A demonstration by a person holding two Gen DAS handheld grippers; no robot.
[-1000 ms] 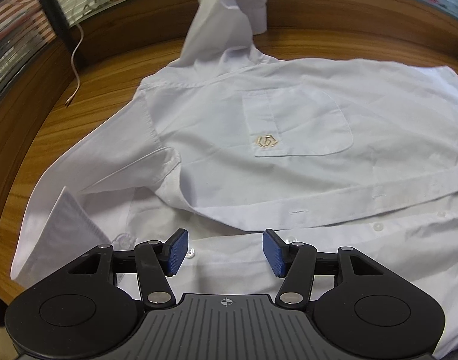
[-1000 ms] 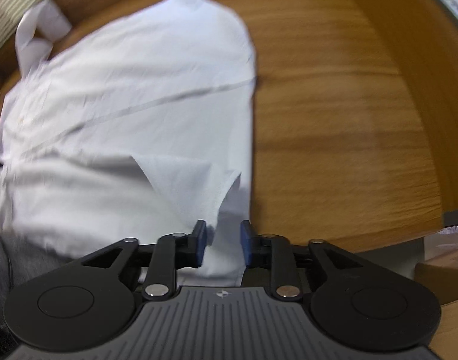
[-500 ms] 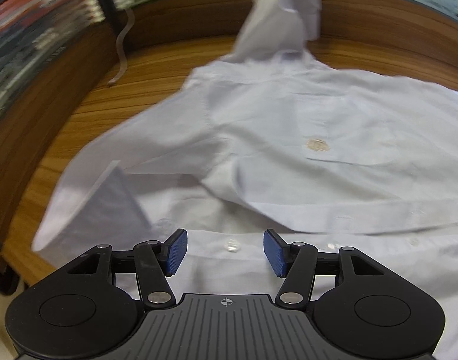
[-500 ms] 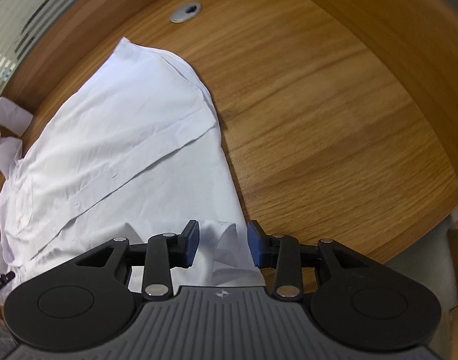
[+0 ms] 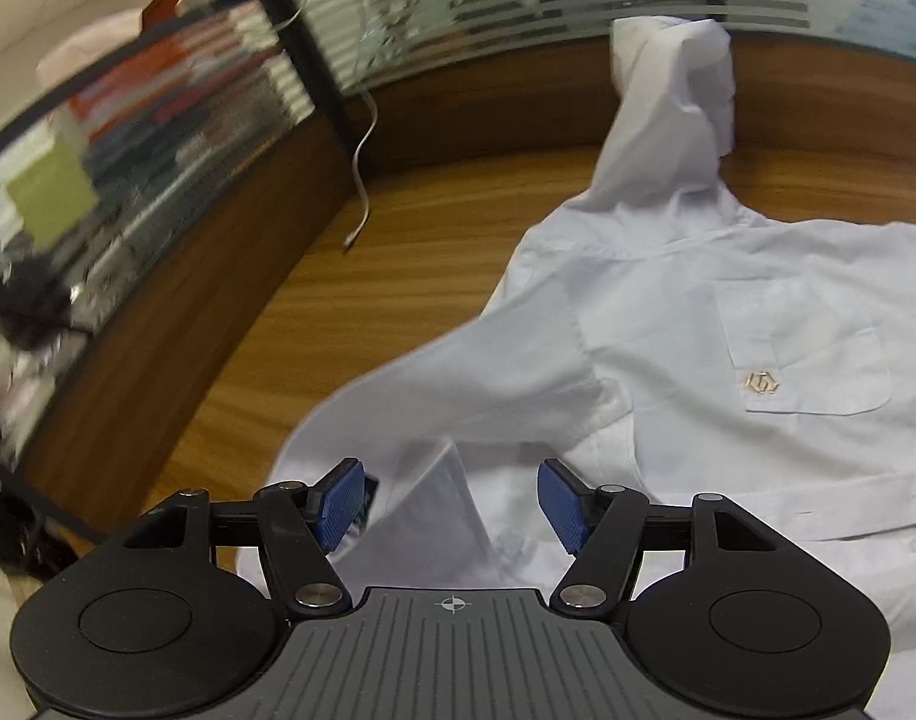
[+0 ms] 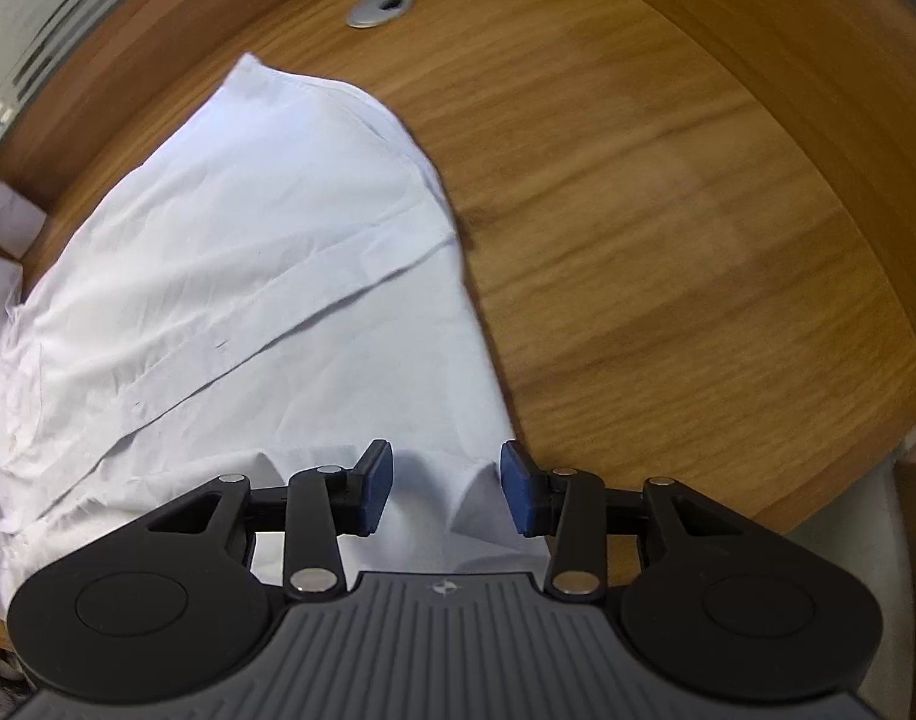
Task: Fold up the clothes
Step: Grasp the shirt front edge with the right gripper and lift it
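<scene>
Between the opening blue-padded fingers (image 5: 343, 504) of the left gripper (image 5: 452, 504), a cuff of the white cotton button-up shirt (image 5: 728, 336) unpinched, right gripper (image 6: 446, 495) likewise opening over its hem, beyond them brown wooden desk (image 6: 668, 210).

Creased white cloth shirt (image 5: 728, 324) lies on a smooth, grained wooden table (image 6: 668, 210) with a metal grommet (image 6: 379, 8).
</scene>
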